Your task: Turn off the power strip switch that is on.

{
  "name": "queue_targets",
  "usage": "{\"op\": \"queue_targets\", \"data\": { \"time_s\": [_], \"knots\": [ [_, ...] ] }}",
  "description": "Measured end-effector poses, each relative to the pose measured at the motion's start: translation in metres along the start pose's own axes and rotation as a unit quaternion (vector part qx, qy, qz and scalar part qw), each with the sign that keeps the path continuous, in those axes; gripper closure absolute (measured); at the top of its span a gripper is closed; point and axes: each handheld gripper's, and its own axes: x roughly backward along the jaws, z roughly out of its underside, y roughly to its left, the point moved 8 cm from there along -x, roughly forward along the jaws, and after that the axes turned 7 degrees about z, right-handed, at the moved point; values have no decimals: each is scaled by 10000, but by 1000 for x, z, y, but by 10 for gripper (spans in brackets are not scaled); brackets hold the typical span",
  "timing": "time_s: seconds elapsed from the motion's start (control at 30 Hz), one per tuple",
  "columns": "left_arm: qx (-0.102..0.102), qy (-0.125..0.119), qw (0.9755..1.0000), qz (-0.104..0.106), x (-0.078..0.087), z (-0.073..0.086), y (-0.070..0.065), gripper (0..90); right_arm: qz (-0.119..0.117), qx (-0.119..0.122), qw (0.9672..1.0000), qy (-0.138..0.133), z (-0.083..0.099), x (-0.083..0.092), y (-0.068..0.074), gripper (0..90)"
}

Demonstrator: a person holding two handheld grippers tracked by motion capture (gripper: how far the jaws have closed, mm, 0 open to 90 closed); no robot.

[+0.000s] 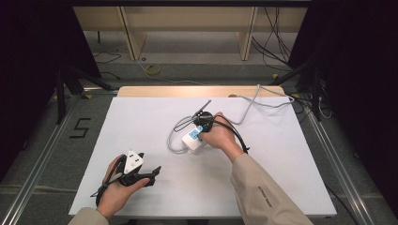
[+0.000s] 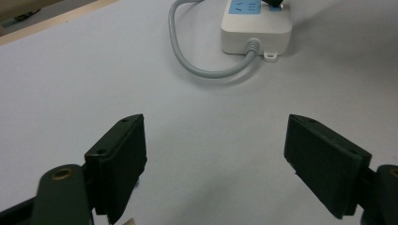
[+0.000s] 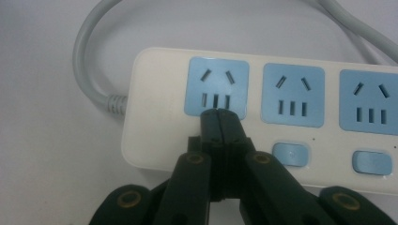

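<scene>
The right gripper (image 3: 219,115) is seen with its jaws pressed fully together, nothing between them, the tips set against the lower edge of the first blue socket (image 3: 217,89) of a white power strip (image 3: 159,136). The strip lies near the middle of the white table (image 1: 141,122), its grey cord (image 3: 87,70) looping away. The left gripper (image 2: 216,164) is held wide open and empty, well apart, near the table's front edge.

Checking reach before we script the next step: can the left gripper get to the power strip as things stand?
Probably yes. The left gripper is open, with bare white table between it and the near end of the power strip. The right gripper, shut, sits on the strip's top by the first socket, so the left should approach the cable end.
</scene>
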Motion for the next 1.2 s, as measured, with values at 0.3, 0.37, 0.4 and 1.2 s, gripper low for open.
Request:
{"op": "queue_targets", "data": {
  "time_s": [0.3, 0.37, 0.4, 1.2],
  "knots": [
    [-2, 3, 10000, 1, 0, 0, 0, 213, 6, -13, 10000, -92, 1, 0, 0, 900],
    [3, -3, 10000, -2, 0, 0, 0, 213, 4, -4, 9999, -114, 1, 0, 0, 900],
    [3, -1, 10000, -1, 0, 0, 0, 213, 6, -11, 9999, -114, 1, 0, 0, 900],
    [2, -6, 10000, 2, 0, 0, 0, 213, 37, 25, 9997, -221, 2, 1, 1, 900]
  ]
}}
